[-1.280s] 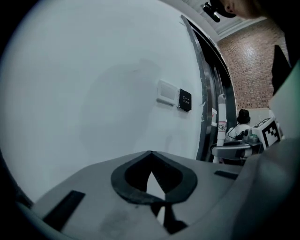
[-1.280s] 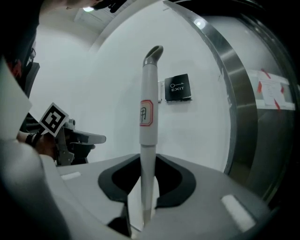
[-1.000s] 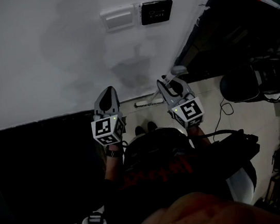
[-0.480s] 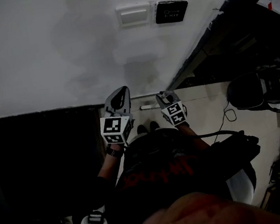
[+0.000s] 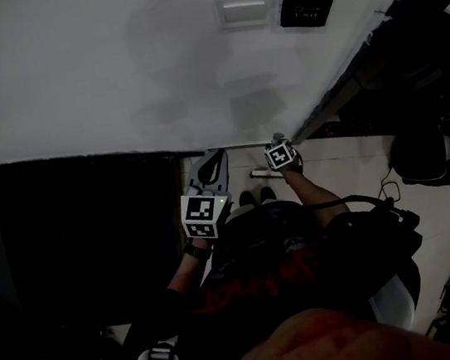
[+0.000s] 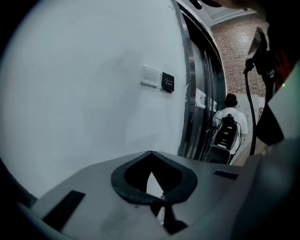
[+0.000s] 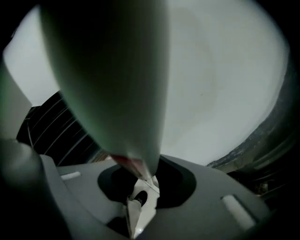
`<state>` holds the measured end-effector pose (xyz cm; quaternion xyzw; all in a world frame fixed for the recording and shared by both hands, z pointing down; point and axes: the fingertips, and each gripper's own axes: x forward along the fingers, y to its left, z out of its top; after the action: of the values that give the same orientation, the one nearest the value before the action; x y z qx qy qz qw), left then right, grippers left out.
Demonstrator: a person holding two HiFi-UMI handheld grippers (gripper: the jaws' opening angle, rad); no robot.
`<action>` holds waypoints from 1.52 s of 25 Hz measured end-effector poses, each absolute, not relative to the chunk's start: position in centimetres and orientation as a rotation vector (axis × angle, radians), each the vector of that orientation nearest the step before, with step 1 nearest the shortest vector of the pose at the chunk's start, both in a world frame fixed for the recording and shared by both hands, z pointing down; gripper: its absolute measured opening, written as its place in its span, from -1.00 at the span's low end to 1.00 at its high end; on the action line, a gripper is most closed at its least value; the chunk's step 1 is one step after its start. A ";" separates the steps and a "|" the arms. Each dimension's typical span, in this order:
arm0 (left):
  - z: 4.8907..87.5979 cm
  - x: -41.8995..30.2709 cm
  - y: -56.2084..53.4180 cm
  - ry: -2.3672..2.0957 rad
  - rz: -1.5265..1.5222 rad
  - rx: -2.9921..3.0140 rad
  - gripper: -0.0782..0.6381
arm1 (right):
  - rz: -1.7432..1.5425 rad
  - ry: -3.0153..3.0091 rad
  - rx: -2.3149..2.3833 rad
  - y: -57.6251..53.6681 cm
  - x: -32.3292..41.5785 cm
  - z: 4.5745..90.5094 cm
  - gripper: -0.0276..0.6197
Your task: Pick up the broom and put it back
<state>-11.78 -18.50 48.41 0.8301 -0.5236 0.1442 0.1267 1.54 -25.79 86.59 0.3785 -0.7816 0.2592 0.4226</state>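
Head view, read left to right: the left gripper (image 5: 210, 165) has its jaws drawn together on nothing, and over the last second it has edged only slightly toward the pale wall (image 5: 109, 75). The right gripper (image 5: 277, 143) is clenched on the broom (image 7: 117, 79), whose pale handle, marked with a red band at the grip, runs up from the jaws past that gripper's own camera. This is the gripper that has changed. A second ago it stood beside the left one at similar height and looked large; now it looks small, tipped steeply down, close to the strip of tiled floor (image 5: 350, 173) at the foot of the wall. The broom's head cannot be made out in any view. Reading: the broom is probably being lowered to its resting place against the wall, so the task appears to be in its closing step. Release should wait until the broom bears on the floor, or the handle may slide along the smooth wall
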 end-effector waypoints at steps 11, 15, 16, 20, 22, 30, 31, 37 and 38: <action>49.6 -12.2 -15.4 -1.652 0.362 2.235 -0.77 | 0.875 -1.929 0.878 -25.9 0.4 88.4 -0.31; 50.3 -13.6 -15.0 -1.740 0.350 2.116 -0.77 | 0.633 -2.093 1.061 -31.1 1.9 85.4 -0.03; 50.5 -13.8 -15.0 -1.755 0.352 2.101 -0.77 | 0.640 -2.114 1.084 -31.4 2.3 84.9 -0.03; 50.8 -13.7 -13.7 -1.755 0.376 2.101 -0.77 | 0.724 -2.173 1.205 -30.7 3.9 82.6 -0.02; 51.0 -13.2 -12.6 -1.728 0.377 2.126 -0.77 | 0.735 -2.171 1.261 -29.0 4.7 81.3 -0.02; 50.0 -11.1 -6.2 -1.634 0.289 2.268 -0.77 | 0.617 -2.303 1.472 -16.9 6.1 71.1 -0.55; 49.9 -11.3 -4.8 -1.618 0.272 2.283 -0.77 | 0.598 -2.326 1.500 -15.0 5.9 69.5 -0.62; 49.8 -14.7 4.0 -1.578 0.139 2.333 -0.77 | 0.416 -2.501 1.593 -2.4 1.3 59.3 -0.91; 49.6 -15.1 5.3 -1.577 0.121 2.331 -0.77 | 0.407 -2.518 1.610 -0.5 0.9 57.6 -0.91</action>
<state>-15.09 5.34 49.57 0.8166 -0.5524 0.0425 0.1618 0.86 -0.45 57.65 0.5326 -0.8333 0.1346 0.0626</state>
